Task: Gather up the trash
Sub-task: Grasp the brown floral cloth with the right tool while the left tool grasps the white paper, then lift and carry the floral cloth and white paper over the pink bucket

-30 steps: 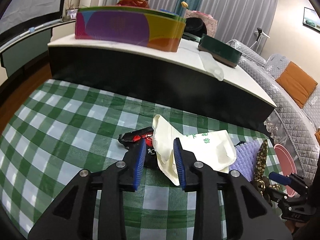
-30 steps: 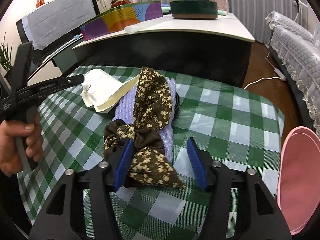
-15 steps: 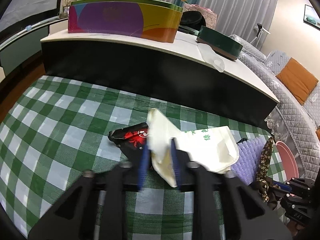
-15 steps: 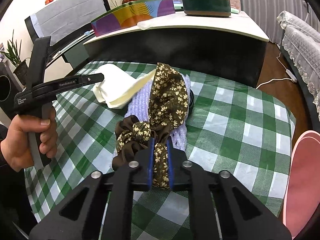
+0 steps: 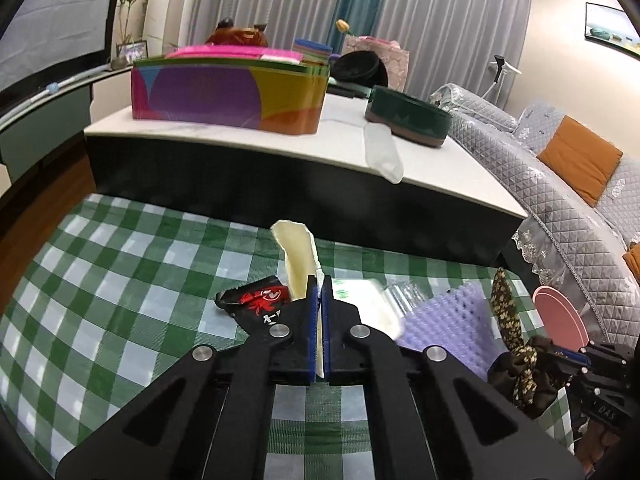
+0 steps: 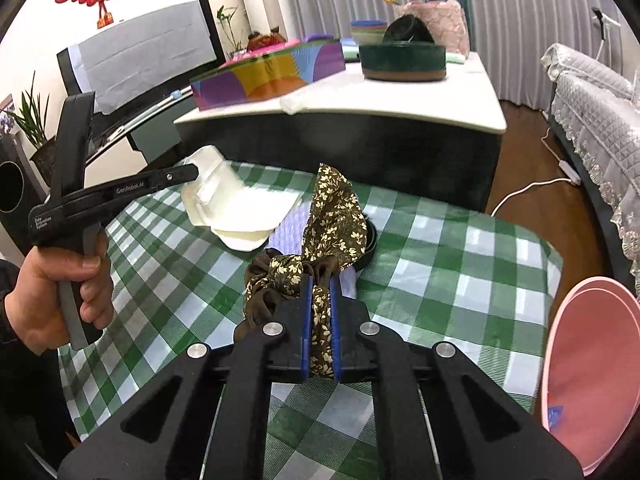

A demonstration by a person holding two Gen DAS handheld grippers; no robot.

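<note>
Two tongs grip trash above the checked bench (image 5: 120,280): left tongs (image 5: 319,280) pinch a cream bag (image 5: 298,260), right tongs (image 6: 320,284) clamp a floral cloth (image 6: 334,220).

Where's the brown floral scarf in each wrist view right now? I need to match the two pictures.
Left wrist view: the brown floral scarf rises at the lower right, beside the purple mat, its bunched end at the right gripper.
Right wrist view: it stands at centre, clamped in the right gripper.
Shared landmark: the multicoloured box on the white counter behind.
</note>
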